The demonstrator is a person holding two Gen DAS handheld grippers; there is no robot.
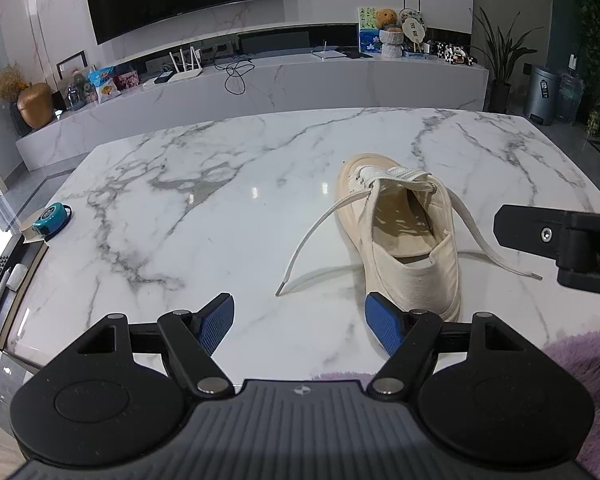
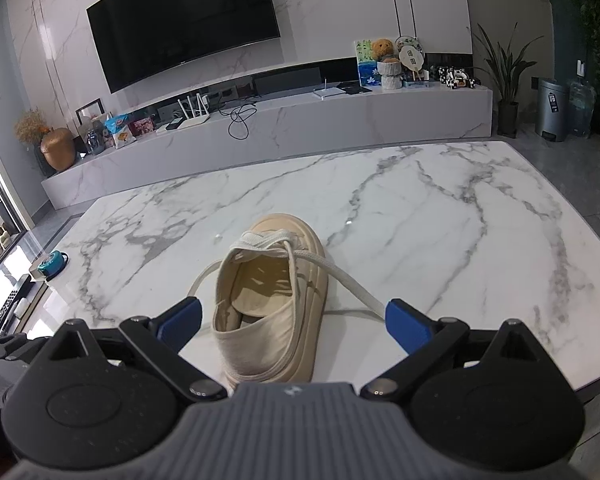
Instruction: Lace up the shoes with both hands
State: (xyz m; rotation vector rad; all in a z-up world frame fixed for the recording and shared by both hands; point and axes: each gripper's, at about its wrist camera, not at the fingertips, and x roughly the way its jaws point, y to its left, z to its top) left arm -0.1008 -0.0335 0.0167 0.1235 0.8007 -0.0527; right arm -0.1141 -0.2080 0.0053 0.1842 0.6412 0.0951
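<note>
A white marble counter fills the foreground of a living room, with a dark television on the marble wall, a long low TV shelf below it, and a teal tape measure at the counter's left edge. A cream canvas shoe lies on the counter, heel nearest, its white lace trailing loose on both sides. The left gripper has its jaws released, heel just beside the right pad; the right gripper has its jaws spread, straddling the heel without touching
</note>
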